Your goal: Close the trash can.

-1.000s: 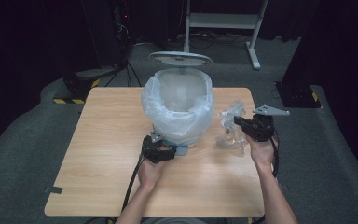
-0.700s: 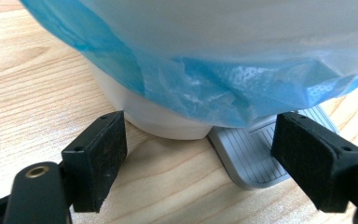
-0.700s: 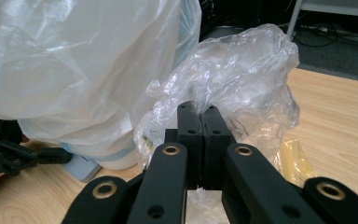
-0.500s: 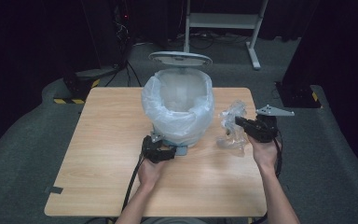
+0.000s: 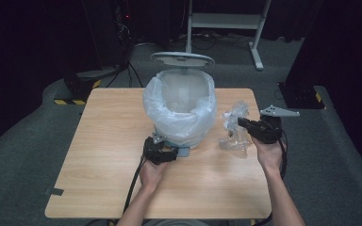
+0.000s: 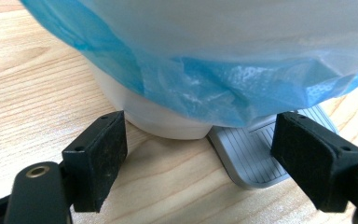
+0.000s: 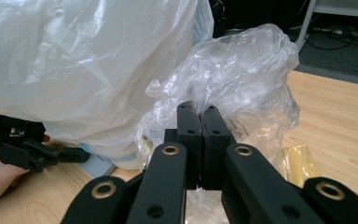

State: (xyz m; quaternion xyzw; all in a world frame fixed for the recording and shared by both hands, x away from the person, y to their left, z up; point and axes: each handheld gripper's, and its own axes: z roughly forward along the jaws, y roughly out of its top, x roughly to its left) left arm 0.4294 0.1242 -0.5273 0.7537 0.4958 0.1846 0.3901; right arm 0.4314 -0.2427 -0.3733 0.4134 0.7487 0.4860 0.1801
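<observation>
- A wooden table (image 5: 103,155) fills the centre of the high view, with dark floor around it; a person's forearms come in from the bottom edge.
- A white bin (image 5: 181,110) stands at centre frame, toward the table's far edge; its lid (image 5: 182,59) is up; a pale liner (image 5: 169,106) hangs over its rim and down its sides.
- The left gripper (image 5: 162,153) sits low on the table just below the bin, at centre frame; in the left gripper view its jaws stand wide apart and hold nothing; the bin's white base and its grey pedal (image 6: 256,154) lie between them, with the liner's blue edge overhanging.
- The right gripper (image 5: 247,125) is at right of centre in the high view, raised above the table beside the bin; in the right gripper view its jaws are pressed together on a fold of a crumpled clear bag (image 7: 242,79).
- The bag (image 5: 233,129) lies between the bin and the right hand (image 5: 268,153); its lower part rests on the table.
- Something yellow (image 7: 298,165) shows through the bag at lower right of the right gripper view; I cannot tell what it is.
</observation>
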